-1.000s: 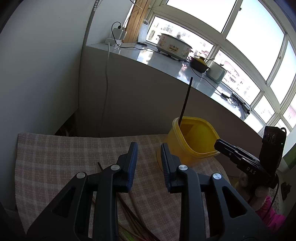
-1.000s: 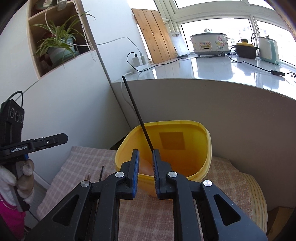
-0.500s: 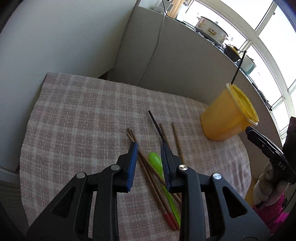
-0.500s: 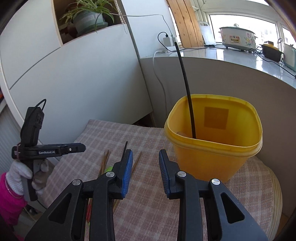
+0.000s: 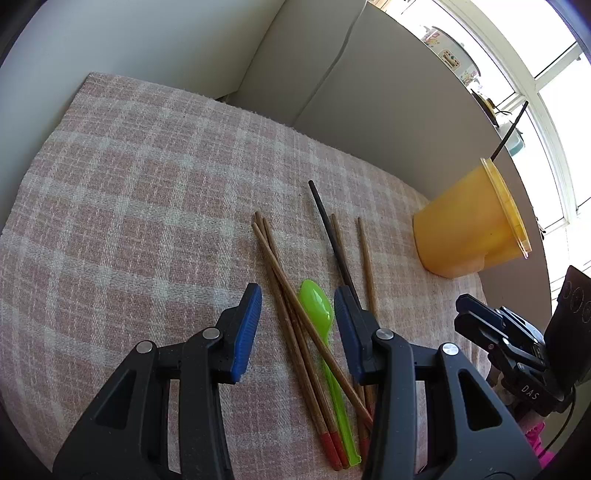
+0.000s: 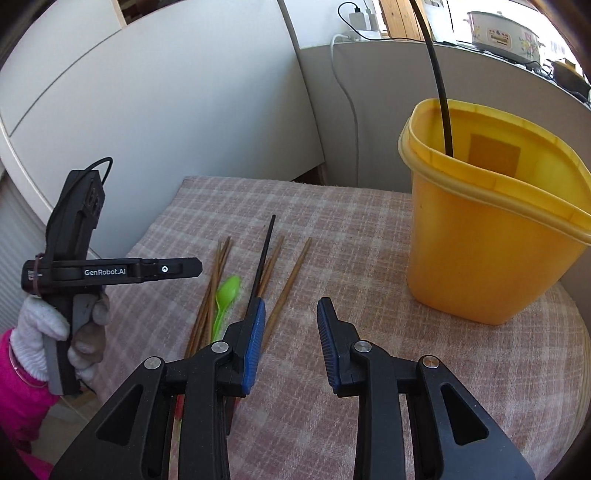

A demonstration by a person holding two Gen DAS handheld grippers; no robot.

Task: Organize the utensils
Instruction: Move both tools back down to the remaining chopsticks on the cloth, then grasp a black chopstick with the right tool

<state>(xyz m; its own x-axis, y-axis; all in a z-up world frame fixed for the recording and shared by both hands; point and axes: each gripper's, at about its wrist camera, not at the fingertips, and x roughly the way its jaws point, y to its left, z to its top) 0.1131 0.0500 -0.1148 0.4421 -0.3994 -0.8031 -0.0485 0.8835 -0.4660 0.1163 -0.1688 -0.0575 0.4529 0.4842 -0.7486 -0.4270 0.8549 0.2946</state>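
One black chopstick (image 6: pixel 439 85) already stands in your yellow container (image 6: pixel 491 236). Left on the counter's checked cloth (image 5: pixel 129 206): another black chopstick (image 5: pixel 330 236), the wooden chopsticks (image 5: pixel 280 273) and a green spoon (image 5: pixel 317 306). Your left hand-held gripper (image 5: pixel 297 317) is opening, empty, above them; your right hand-held gripper (image 6: pixel 291 332) is parted, empty.

On the cloth-covered bench (image 5: pixel 147 177) I see the chopsticks (image 5: pixel 291 295) lying in a loose bundle with the spoon (image 5: pixel 317 306) among them, near me. The tub (image 6: pixel 491 236) stands to their right and farther off, one chopstick (image 6: pixel 439 85) upright inside it. Behind the bench runs a counter (image 6: pixel 424 44) carrying a cooker (image 6: pixel 506 33).
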